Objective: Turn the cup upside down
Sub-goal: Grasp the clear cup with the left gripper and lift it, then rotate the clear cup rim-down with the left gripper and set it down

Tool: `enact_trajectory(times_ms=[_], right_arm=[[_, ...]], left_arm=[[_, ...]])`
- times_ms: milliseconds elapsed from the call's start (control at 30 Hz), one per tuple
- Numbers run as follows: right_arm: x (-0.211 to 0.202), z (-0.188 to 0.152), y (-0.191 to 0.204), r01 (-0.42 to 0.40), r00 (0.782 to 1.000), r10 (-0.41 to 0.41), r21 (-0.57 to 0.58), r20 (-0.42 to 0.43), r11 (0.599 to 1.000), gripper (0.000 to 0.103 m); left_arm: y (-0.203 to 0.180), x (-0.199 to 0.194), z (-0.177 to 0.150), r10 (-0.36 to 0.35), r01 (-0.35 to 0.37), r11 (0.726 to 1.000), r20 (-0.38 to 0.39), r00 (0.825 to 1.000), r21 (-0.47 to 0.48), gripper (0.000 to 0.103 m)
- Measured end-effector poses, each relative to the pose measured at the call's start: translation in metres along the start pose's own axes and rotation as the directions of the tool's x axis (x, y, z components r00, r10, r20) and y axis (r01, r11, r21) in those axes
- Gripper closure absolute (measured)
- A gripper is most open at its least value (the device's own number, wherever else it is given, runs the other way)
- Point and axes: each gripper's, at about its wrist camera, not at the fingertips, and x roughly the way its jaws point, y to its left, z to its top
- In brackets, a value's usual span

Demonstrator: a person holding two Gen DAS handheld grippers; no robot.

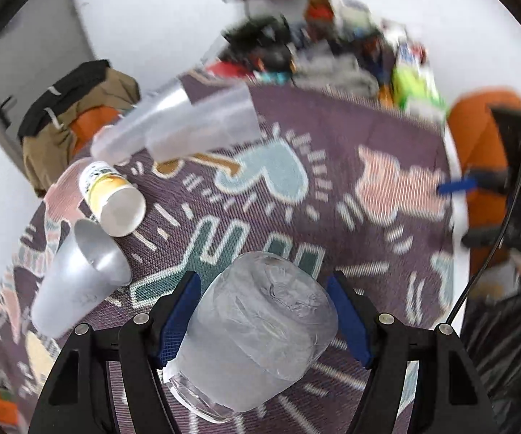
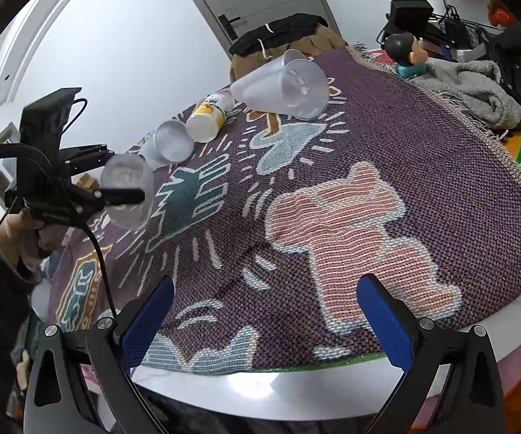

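Note:
My left gripper (image 1: pixel 264 311) is shut on a clear frosted plastic cup (image 1: pixel 260 336), which it holds in the air above the patterned cloth, base pointing away from the camera and rim towards it. In the right wrist view the same cup (image 2: pixel 127 190) hangs at the left, pinched between the left gripper's fingers (image 2: pixel 121 192), tilted on its side. My right gripper (image 2: pixel 264 322) is open and empty, over the near edge of the round table (image 2: pixel 260 390).
A purple patterned cloth (image 2: pixel 387 152) covers the table. On it lie two nested clear cups (image 2: pixel 282 85), a yellow-labelled paper cup (image 2: pixel 208 115) and a grey cup (image 2: pixel 170 143), all on their sides. A grey towel (image 2: pixel 466 86), a figurine (image 2: pixel 407 52) and clutter sit at the far edge.

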Motion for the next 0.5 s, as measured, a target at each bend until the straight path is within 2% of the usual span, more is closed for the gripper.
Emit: enact_trajectory(times_ms=[67,200,333,400,500], right_arm=[[0.001,0.001,0.005,-0.005,1.000,0.005,-0.010,0.000,1.000,0.001],[0.002,0.002,0.012,-0.013,1.000,0.013,-0.025,0.001,1.000,0.001],[0.003,0.002,0.018,-0.019,1.000,0.019,-0.040,-0.002,0.999,0.001],[0.005,0.002,0.021,-0.026,1.000,0.026,-0.041,-0.008,0.999,0.001],[0.008,0.001,0.026,-0.031,0.999,0.031,-0.052,-0.015,0.998,0.001]], left_arm=[[0.002,-0.009,-0.005,-0.022,0.026,0.998,0.066,0.998,-0.055,0.030],[0.011,-0.021,-0.017,-0.059,0.092,0.980,0.188,0.980,-0.177,0.030],[0.019,-0.032,-0.031,-0.071,0.159,0.946,0.298,0.952,-0.282,0.030],[0.022,-0.036,-0.040,-0.066,0.194,0.921,0.355,0.932,-0.338,0.030],[0.023,-0.037,-0.050,-0.037,0.209,0.898,0.404,0.914,-0.388,0.030]])
